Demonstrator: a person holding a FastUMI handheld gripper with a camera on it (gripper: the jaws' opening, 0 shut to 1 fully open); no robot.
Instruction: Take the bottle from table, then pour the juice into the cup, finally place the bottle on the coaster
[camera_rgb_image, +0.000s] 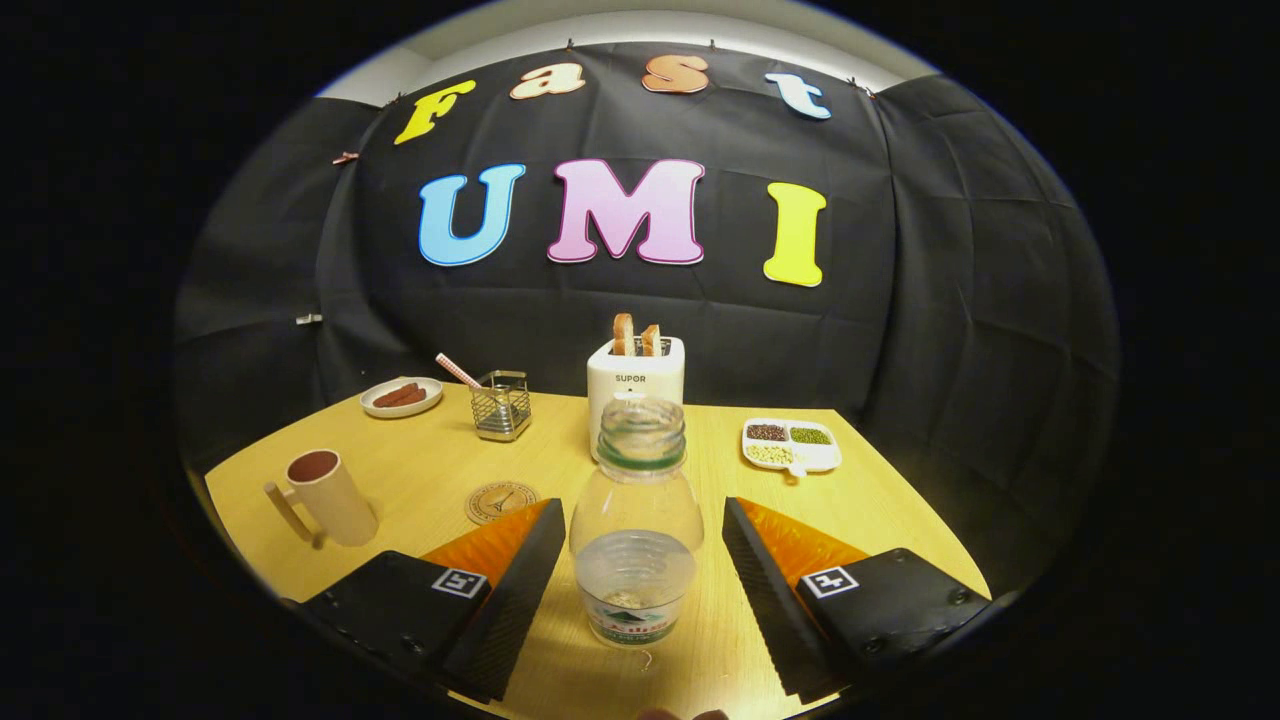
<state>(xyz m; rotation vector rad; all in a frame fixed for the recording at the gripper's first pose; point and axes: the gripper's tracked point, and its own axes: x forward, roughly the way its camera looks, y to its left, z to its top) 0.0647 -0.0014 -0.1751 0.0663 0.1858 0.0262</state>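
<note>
The gripper (637, 560) is open, and the clear bottle (637, 520) stands upright on the wooden table (880, 500) between its two fingers; neither finger touches it. The coaster (500, 501) lies just beyond the left finger. The cup (330, 495) stands further left. Behind the bottle is a toaster (636, 375) with bread, near a wire basket (501, 404), a plate (401, 397) and a divided dish (791, 445).

The bottle (636, 520) stands on the table (900, 510) between the open claw's (640, 560) fingers, touching neither. Coaster (500, 501) and cup (330, 497) lie to its left; the toaster (636, 385) stands behind it.
</note>
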